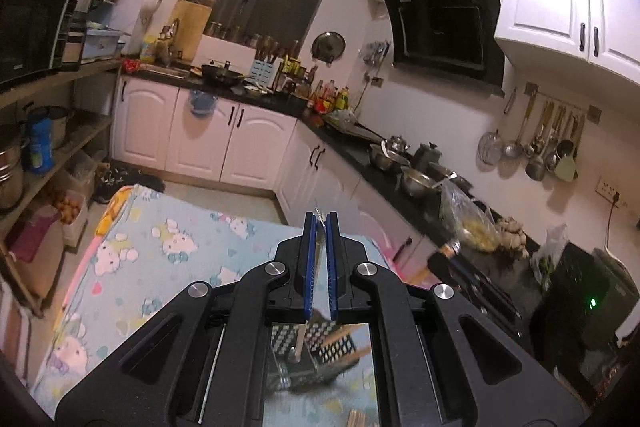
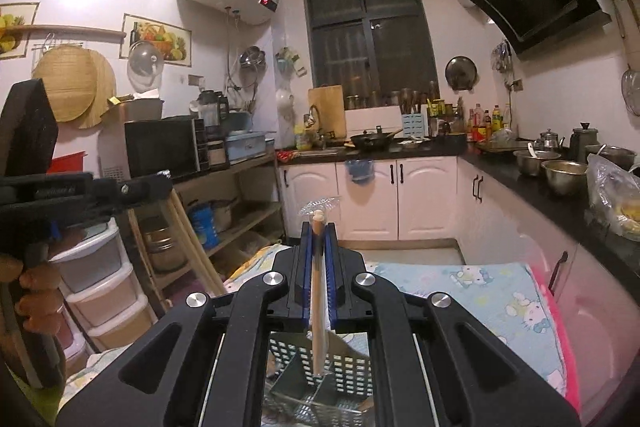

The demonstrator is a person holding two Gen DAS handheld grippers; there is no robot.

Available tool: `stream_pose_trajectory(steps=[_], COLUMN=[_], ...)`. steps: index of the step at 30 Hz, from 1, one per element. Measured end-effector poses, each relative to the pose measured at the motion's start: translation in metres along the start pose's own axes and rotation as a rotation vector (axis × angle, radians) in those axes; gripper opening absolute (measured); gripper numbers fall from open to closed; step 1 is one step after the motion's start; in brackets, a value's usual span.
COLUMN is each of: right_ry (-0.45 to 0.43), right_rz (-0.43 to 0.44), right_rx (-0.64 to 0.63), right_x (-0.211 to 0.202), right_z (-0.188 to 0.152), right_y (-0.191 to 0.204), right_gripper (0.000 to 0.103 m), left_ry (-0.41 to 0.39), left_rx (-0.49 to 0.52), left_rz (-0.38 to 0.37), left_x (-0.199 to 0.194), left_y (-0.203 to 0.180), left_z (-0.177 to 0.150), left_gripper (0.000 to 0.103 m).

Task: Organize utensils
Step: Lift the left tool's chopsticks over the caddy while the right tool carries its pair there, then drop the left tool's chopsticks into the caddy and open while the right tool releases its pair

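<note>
My left gripper point(image 1: 320, 223) is shut on a thin metal utensil point(image 1: 298, 341), which runs between the blue pads; its lower end hangs over a perforated utensil basket point(image 1: 338, 347). The right gripper point(image 2: 319, 231) is shut on a wooden stick-like utensil point(image 2: 318, 307) in a clear wrapper. Its rounded tip pokes out past the fingertips, and its other end hangs above the basket's point(image 2: 348, 367) compartments. In the right wrist view the left gripper point(image 2: 156, 183) shows from the side at the left, held by a hand point(image 2: 36, 287).
The basket stands on a table under a light blue cartoon-cat cloth point(image 1: 168, 251). Wooden sticks point(image 1: 356, 419) lie near the bottom edge. A black counter point(image 1: 400, 179) with steel bowls and bags runs along the right. Open shelves point(image 2: 240, 223) and plastic drawers point(image 2: 100, 287) stand on the left.
</note>
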State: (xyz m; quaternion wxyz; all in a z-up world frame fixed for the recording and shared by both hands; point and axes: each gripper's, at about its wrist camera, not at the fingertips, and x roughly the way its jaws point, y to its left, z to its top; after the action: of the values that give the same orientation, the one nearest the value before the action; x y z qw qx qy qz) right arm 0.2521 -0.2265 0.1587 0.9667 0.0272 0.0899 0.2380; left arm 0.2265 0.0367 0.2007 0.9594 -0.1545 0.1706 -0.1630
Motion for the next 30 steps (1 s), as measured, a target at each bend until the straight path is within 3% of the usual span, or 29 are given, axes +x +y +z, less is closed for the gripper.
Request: stream_pose_trajectory(steps=[12, 30], right_ry=[0.043, 0.111], right_rz=[-0.066, -0.111], right_rx=[-0.004, 0.058], right_x=[0.017, 0.02], right_z=[-0.029, -0.067], right_y=[-0.018, -0.034], right_gripper=[0.006, 0.006], left_ry=[0.046, 0.113], left_rx=[-0.044, -0.04], left_rz=[0.041, 0.049], left_x=[0.043, 0.063], left_y=[0.016, 0.021], left_z=[-0.034, -0.083], left_gripper=[0.001, 0.001])
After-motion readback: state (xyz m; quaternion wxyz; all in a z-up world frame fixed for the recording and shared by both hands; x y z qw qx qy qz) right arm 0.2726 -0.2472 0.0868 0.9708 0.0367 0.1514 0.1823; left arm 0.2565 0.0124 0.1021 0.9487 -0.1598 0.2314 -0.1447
